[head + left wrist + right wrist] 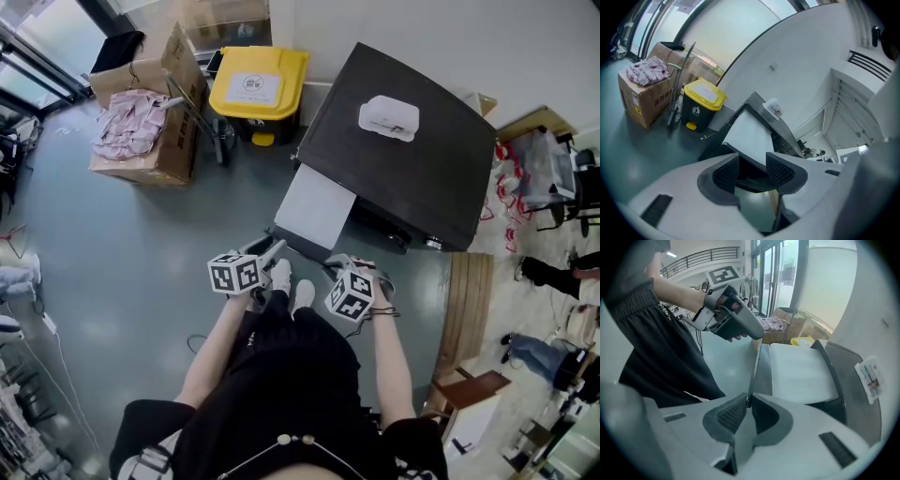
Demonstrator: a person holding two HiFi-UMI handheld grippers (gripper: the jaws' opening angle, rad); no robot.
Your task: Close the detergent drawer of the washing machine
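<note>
White-grey and jutting well out from the front of the dark washing machine (412,178) in the head view: the detergent drawer (314,208), clearly not pushed in. Holding both tools close to its near edge, left gripper (274,251) by the left corner, right gripper (334,265) by the right corner.

Moving to the left gripper view: jaws standing spread, gripping nothing, aiming at the drawer's pale top (747,133) beyond them, not touching it.

Moving to the right gripper view: jaws drawn nearly together, seemingly pinching the drawer's thin front edge (754,371) between the tips. Also showing the left gripper hanging above that same edge, apart from it.

Judging progress: closing not yet begun, only a hold on the edge being taken. Remaining: pushing the whole drawer back in until flush with the machine front.
</note>
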